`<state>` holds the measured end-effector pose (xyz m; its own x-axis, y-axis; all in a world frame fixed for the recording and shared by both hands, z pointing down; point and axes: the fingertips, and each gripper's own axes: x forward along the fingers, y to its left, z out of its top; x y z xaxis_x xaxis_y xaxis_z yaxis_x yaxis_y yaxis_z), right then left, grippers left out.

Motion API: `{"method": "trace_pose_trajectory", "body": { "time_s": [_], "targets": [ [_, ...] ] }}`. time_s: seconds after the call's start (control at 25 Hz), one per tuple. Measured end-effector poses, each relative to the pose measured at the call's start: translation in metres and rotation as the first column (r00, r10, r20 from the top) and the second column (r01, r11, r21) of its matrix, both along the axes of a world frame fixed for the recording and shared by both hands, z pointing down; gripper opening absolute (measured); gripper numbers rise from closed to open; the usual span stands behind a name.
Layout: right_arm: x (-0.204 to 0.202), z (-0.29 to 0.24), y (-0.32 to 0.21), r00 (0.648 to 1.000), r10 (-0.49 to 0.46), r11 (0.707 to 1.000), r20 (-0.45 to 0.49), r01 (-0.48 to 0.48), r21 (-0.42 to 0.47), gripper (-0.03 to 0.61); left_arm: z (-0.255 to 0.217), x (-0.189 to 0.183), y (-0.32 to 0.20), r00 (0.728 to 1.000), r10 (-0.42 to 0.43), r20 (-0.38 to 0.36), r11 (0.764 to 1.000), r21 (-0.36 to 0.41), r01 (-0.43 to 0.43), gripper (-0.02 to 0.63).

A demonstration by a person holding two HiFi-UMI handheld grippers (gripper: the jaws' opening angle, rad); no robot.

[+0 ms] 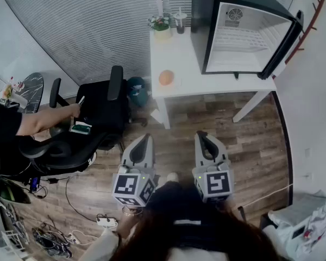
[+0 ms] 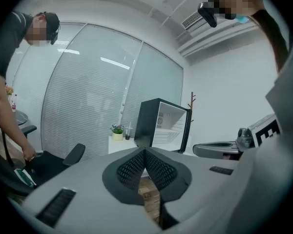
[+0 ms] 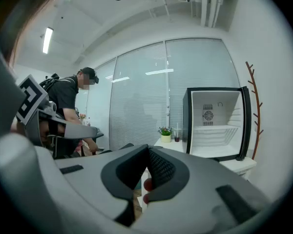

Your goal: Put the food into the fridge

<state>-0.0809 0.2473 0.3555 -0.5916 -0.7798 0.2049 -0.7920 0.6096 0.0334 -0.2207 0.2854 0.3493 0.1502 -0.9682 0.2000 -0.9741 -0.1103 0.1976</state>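
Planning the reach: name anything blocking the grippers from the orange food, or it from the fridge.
Nothing visible: open floor ahead of left gripper and right gripper; orange food on bare table beside the open fridge.

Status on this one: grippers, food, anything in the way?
Both shut, empty: left gripper, right gripper, short of table. Round orange food on table, fridge open. Path looks clear; chair off left.
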Motion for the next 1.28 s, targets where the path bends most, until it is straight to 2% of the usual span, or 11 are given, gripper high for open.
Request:
{"method": "trace_pose_trajectory", "body": {
  "time_s": [0.36, 0.64, 0.92, 1.28],
  "targets": [
    [-0.024, 0.000, 0.016, 1.000, 0.020, 1.000, -0.005, -0.019, 0.008, -0.005, 0.005, -0.031, 0.006, 1.000, 0.007, -0.020, 1.000, 0.015, -0.007, -0.002],
    [-0.025, -0.001, 0.015, 0.998, 0.050, 0.999, 0.026, -0.049, -0.008, -0.003, 0.009, -0.034, 0.002, 0.999, 0.038, -0.032, 0.999, 0.006, -0.038, -0.001],
    [-0.033, 0.004, -0.006, 0.998, 0.048, 0.998, 0.050, -0.046, -0.040, -0.002, 0.011, -0.034, -0.017, 0.996, 0.074, -0.053, 0.997, -0.002, -0.074, -0.001],
    [-0.040, 0.013, -0.065, 0.996, 0.042, 0.997, 0.075, -0.037, -0.070, -0.002, 0.022, -0.044, -0.073, 0.997, 0.056, -0.047, 0.998, -0.035, -0.058, 0.000]
  ]
}}
